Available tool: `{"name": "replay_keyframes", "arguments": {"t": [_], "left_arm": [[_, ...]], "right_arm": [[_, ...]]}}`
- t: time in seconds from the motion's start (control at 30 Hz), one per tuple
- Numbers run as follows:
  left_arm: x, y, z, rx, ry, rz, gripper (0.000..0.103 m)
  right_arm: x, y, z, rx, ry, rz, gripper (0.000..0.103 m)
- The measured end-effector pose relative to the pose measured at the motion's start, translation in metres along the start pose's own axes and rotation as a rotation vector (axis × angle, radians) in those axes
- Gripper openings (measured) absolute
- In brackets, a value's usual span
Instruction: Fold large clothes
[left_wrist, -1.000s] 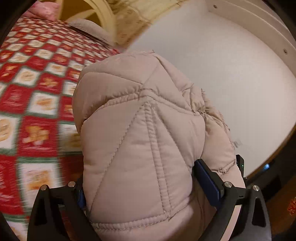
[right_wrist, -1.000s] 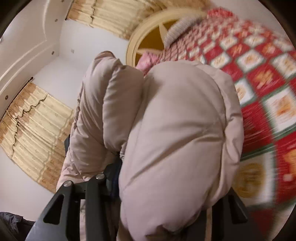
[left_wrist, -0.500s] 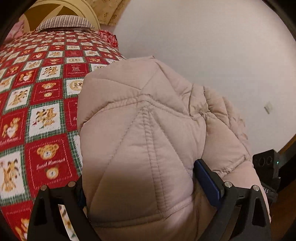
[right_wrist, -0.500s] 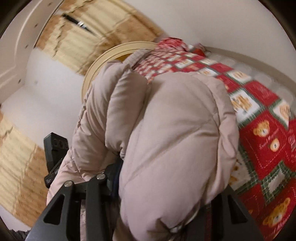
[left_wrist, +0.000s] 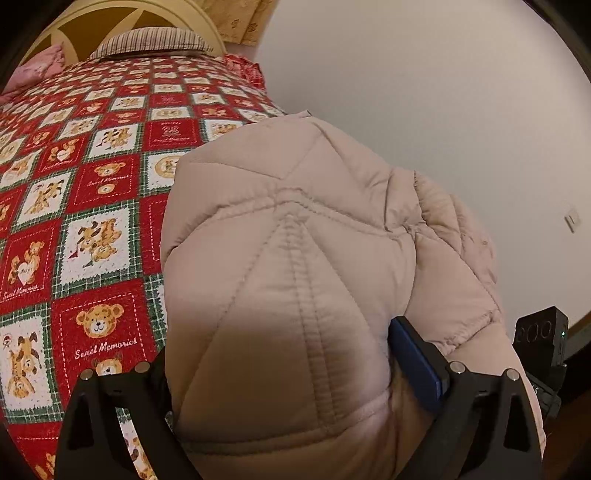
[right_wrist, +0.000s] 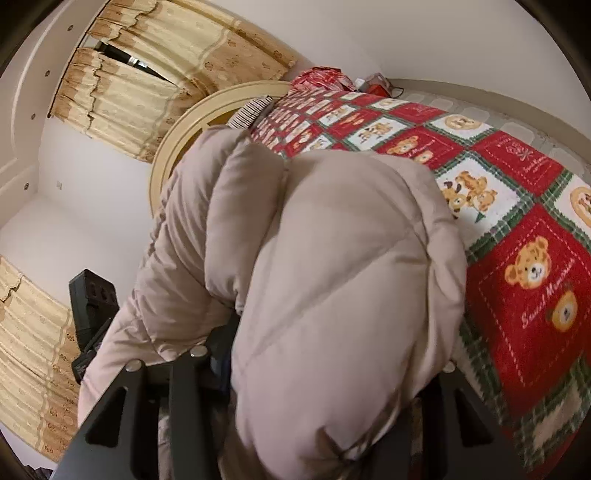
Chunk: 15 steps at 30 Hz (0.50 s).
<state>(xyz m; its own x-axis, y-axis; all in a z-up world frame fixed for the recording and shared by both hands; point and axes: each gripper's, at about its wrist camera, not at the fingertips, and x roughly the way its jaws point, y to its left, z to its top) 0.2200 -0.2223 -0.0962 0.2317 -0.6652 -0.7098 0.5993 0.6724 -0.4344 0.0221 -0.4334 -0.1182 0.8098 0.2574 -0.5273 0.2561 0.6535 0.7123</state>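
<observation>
Both tools were clamped on the beige puffer jacket (left_wrist: 295, 280), left tool (left_wrist: 280, 373) and right tool (right_wrist: 332, 373) holding it bunched above the teddy-bear bedspread (left_wrist: 92, 192), which probably lay ahead and below, left tool seemingly nearer.

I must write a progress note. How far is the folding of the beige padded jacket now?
Done: no finished fold shows. In hand: both claws, left and right, grip the beige quilted puffer jacket, bunched above the red teddy-bear patterned bedspread. Left: laying it flat there and folding it.
</observation>
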Motion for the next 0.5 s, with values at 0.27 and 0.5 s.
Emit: {"name": "replay_keyframes", "arguments": {"t": [0.27,0.5], "left_arm": [[0.010,-0.004,0.000,0.002,-0.006,0.034,0.101],[0.014,-0.004,-0.004,0.015,-0.019,0.055,0.102]], "right_arm": [[0.008,-0.023,0.001,0.049,0.000,0.027,0.054],[0.004,-0.023,-0.003,0.050,-0.008,0.019,0.055]]}}
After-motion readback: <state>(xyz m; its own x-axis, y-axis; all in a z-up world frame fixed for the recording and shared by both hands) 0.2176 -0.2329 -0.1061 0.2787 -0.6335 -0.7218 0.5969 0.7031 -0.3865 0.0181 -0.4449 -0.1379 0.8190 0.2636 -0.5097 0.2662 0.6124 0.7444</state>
